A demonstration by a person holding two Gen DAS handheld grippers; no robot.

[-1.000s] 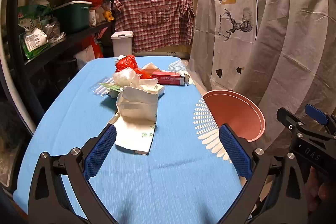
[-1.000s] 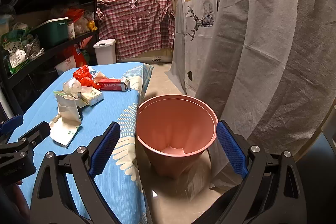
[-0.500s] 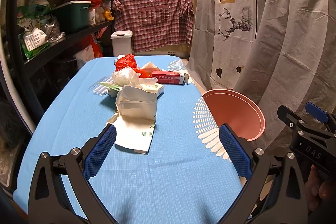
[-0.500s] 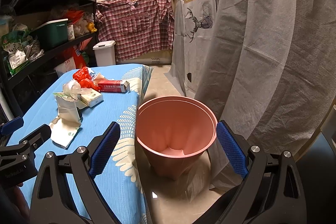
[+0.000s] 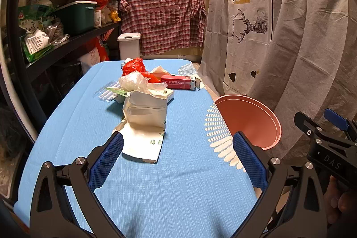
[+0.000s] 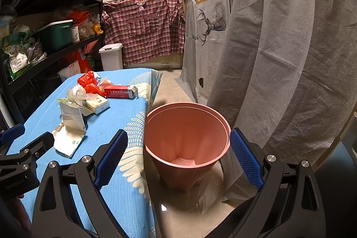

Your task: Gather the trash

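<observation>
While both tools hang in the air with nothing between their fingers, the rubbish lies untouched on the blue-clothed tabletop (image 5: 67, 126). Furthest left is a clear plastic sleeve of white tubes (image 5: 107, 94), touching the heap. Next comes the torn white paper bag with green print (image 5: 145, 124), slumped toward the left hand-held gripper (image 5: 177, 162), whose blue-padded jaws stand wide apart just above the cloth, short of the bag's near flap. Behind the bag sit a crumpled clear plastic bag (image 5: 138, 81) and a crumpled red plastic bag (image 5: 133, 66), then a long red-and-white carton (image 5: 180, 83) lying flat. Off the tabletop's right edge, on the floor, stands the empty pink plastic bin (image 6: 187, 137), upright. Over it hovers the right hand-held gripper (image 6: 178, 157), jaws spread wide and empty.
</observation>
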